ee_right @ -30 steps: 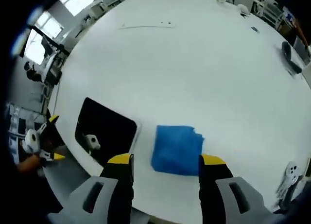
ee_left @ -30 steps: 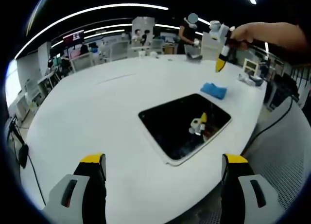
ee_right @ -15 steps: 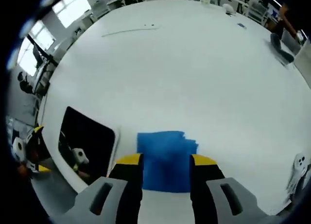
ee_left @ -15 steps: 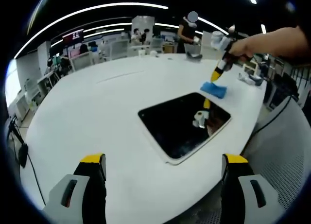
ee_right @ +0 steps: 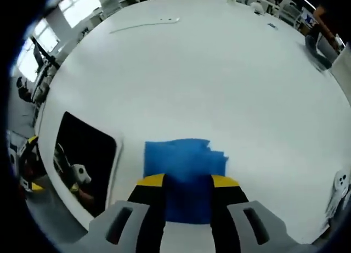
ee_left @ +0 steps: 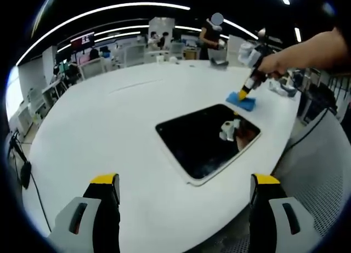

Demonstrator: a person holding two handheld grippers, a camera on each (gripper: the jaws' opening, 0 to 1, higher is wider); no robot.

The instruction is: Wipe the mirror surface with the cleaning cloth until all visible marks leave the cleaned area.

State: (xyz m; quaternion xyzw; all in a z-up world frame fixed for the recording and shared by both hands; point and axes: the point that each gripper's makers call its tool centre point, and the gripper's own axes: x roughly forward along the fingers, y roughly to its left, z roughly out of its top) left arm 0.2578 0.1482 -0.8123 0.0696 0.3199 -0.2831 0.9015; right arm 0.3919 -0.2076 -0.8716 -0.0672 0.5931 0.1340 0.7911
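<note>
Right gripper view had the right tongs [ee_right: 187,181] narrowed around the near part of the blue cloth [ee_right: 185,164], which lay flat on the white desk [ee_right: 230,83] near its edge. Just beside the cloth sat the dark mirror [ee_right: 85,157], also by that edge. From the left gripper view, the left tongs [ee_left: 185,183] were spread wide above the desk edge, holding nothing, with the mirror [ee_left: 205,139] ahead of them.

The right claw [ee_right: 187,183] sits low over the white table [ee_right: 219,83], its yellow-tipped jaws either side of the near part of the blue cleaning cloth [ee_right: 185,164]. The dark mirror [ee_right: 85,159] lies flat just left of the cloth.
</note>
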